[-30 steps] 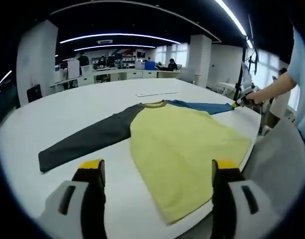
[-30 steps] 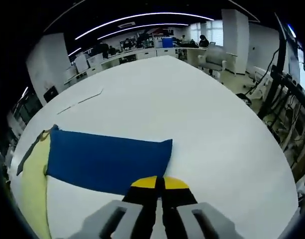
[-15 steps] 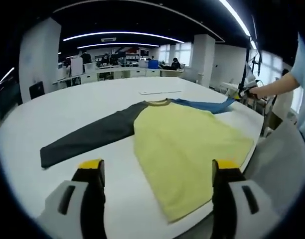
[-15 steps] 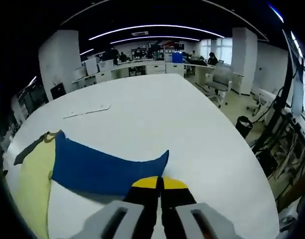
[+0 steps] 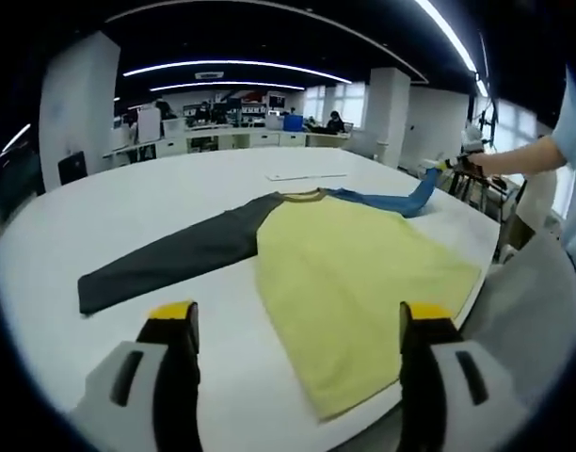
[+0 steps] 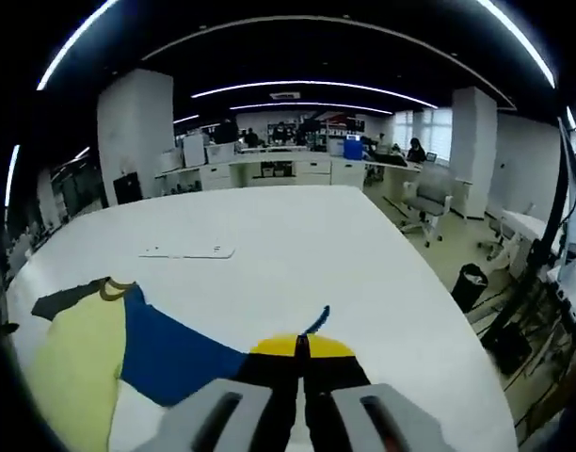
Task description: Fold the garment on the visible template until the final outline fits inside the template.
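A long-sleeved garment (image 5: 349,273) lies spread on a white bench (image 5: 100,226), its yellow body flat and its dark grey sleeve (image 5: 170,259) stretched out across the top. The right tongs (image 6: 301,347), jaws pressed together, grip the cuff of the blue sleeve (image 6: 170,353) and hold it raised off the bench at the far edge. The left tongs (image 5: 297,325) hang open above the garment's hem, touching nothing. A thin white strip (image 6: 187,251) lies beyond the collar.
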`<state>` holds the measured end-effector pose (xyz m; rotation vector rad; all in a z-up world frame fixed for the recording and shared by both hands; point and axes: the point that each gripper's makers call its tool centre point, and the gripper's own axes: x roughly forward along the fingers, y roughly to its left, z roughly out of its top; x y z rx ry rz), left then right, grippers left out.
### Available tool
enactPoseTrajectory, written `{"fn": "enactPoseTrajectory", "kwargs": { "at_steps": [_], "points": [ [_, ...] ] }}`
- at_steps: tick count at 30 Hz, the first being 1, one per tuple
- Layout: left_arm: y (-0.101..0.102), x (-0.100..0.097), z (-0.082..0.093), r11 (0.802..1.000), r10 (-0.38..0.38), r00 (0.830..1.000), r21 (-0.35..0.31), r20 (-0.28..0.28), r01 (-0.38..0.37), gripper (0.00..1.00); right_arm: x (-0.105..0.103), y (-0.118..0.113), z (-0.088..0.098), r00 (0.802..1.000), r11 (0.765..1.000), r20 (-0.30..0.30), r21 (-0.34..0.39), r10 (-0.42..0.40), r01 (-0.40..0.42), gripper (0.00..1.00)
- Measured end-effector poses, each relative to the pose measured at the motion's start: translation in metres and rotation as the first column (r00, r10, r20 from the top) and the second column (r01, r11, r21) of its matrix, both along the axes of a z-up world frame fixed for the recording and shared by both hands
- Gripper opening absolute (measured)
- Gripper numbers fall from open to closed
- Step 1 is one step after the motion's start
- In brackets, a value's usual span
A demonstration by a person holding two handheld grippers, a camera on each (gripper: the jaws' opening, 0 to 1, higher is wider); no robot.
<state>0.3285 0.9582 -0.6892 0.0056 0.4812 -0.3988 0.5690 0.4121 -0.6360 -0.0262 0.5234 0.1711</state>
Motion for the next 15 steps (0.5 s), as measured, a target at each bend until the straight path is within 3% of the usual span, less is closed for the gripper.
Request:
{"fn": "enactPoseTrajectory", "kwargs": {
  "at_steps": [6, 15],
  "points": [
    [0.0, 0.0, -0.001, 1.0, -0.005, 1.0, 0.002, 0.0, 0.005, 0.85, 0.006, 0.065, -0.001, 0.989, 0.987, 0.016, 0.054, 0.15, -0.15, 0.0],
    [0.0, 0.0, -0.002, 1.0, -0.016, 1.0, 0.018, 0.005, 0.016, 0.85, 0.025, 0.166, 0.017, 0.942, 0.928, 0.078, 0.161, 0.326, -0.335, 0.0]
  ]
}}
